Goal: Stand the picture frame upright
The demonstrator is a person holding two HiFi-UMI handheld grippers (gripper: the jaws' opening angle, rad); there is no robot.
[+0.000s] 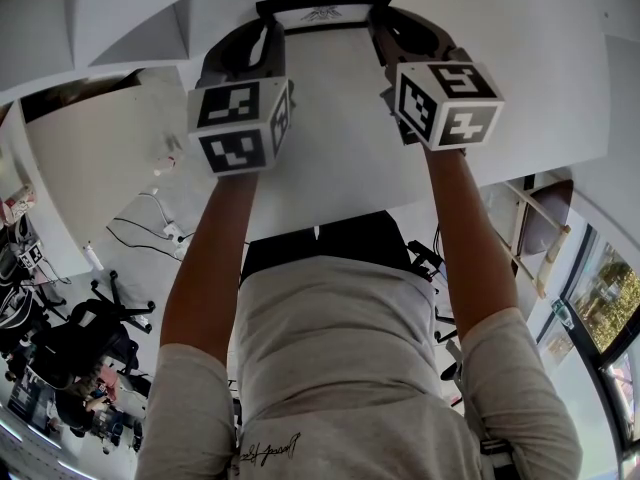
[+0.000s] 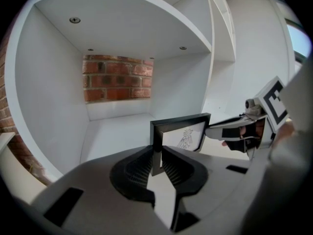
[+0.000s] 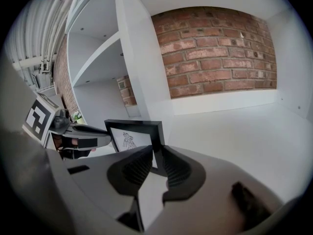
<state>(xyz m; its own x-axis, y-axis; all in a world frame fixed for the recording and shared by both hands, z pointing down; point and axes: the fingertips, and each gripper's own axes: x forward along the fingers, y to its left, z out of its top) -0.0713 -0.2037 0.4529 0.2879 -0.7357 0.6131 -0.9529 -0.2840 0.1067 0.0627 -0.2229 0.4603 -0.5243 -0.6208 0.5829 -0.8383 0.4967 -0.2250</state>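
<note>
Up on the white shelf (image 1: 330, 138), as the head view gave it to me, the picture frame (image 1: 322, 6) sat at the far end of both outstretched arms, with the left tool (image 1: 264, 30) on one side edge and the right tool (image 1: 386, 28) on the other. The marker cubes and forearms covered most of both tools there, and only the frame's dark top bar showed. Through the left gripper view I saw the left tool (image 2: 157, 156) pinching the frame's near upright edge between its ribbed pads, the picture frame (image 2: 182, 131) reared up inside a white compartment with a brick back wall (image 2: 117, 80), and the right tool (image 2: 234, 131) reaching in at the far edge. Through the right gripper view the right tool (image 3: 157, 158) was likewise clamped on the other upright edge of the picture frame (image 3: 133, 123), the line drawing (image 3: 128, 140) facing me and the left tool (image 3: 80, 133) beyond it. I judged the frame raised and being steadied in place; the next move called for confirming that it bore its own weight, then easing one tool off before the other. Both tool bodies hid the frame's bottom edge, so I could not tell whether it touched the shelf, and no view showed a rear prop.
</note>
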